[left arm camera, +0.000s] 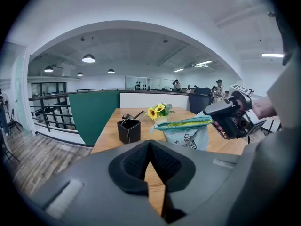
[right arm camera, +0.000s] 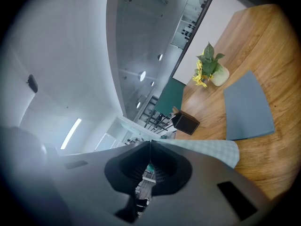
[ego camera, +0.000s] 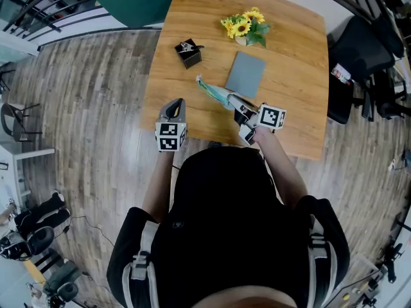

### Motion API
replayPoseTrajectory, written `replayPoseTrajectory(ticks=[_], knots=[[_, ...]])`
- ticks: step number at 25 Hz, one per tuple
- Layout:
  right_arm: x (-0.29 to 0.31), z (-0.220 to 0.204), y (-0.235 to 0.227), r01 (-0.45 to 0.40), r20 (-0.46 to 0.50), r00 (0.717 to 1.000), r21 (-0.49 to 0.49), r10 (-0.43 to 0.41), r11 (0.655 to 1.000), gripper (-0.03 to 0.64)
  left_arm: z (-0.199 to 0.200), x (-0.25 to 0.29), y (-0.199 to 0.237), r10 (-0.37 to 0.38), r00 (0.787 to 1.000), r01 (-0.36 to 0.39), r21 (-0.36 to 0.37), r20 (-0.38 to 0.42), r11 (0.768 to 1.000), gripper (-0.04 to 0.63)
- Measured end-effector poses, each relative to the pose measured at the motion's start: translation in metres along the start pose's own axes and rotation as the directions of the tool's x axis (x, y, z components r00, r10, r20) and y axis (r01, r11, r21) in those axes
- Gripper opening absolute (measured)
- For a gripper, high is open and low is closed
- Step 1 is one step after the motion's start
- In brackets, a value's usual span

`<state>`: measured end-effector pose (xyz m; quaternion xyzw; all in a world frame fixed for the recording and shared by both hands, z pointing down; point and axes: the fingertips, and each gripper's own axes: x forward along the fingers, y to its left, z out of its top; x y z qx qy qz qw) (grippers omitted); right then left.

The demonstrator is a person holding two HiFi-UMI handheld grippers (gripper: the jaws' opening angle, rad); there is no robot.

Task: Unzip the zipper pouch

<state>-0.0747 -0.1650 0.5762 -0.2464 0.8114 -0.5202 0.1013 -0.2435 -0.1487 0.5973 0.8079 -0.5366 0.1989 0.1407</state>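
Right hand-held gripper (ego camera: 237, 106) is clamped shut on one end of the zipper pouch (ego camera: 214, 92), holding it out over the worktop (ego camera: 298, 63) with the zip edge up. Left hand-held gripper (ego camera: 174, 109) is fully shut on nothing and sits at the near worktop edge, apart from the pouch. Risks: the pouch hangs from a single end pinch, so a pull on the zip could drag the fabric out of the jaws or just swing the bag. The left must open first or it will only knock the pouch. The pull tab is not visible, so it may go for the wrong end. The left gripper view shows the pouch (left arm camera: 188, 128) side-on, zip line looking closed and the body drooping; the head view gives only a thin strip. The right gripper view shows checked fabric (right arm camera: 207, 150) running into its jaws. Only the head view shows the layout: black box (ego camera: 188, 53), sunflowers (ego camera: 245, 27), grey mat (ego camera: 245, 74).
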Motion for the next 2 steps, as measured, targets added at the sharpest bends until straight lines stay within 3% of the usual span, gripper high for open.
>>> replayPoseTrajectory(ticks=[2], knots=[[-0.0008,-0.0008,-0.0001,0.004,-0.003,1.000,-0.004,-0.004,1.000,0.008,-0.0006,-0.0005,0.0005,0.001,1.000,-0.001,0.001,-0.001,1.000,0.002]])
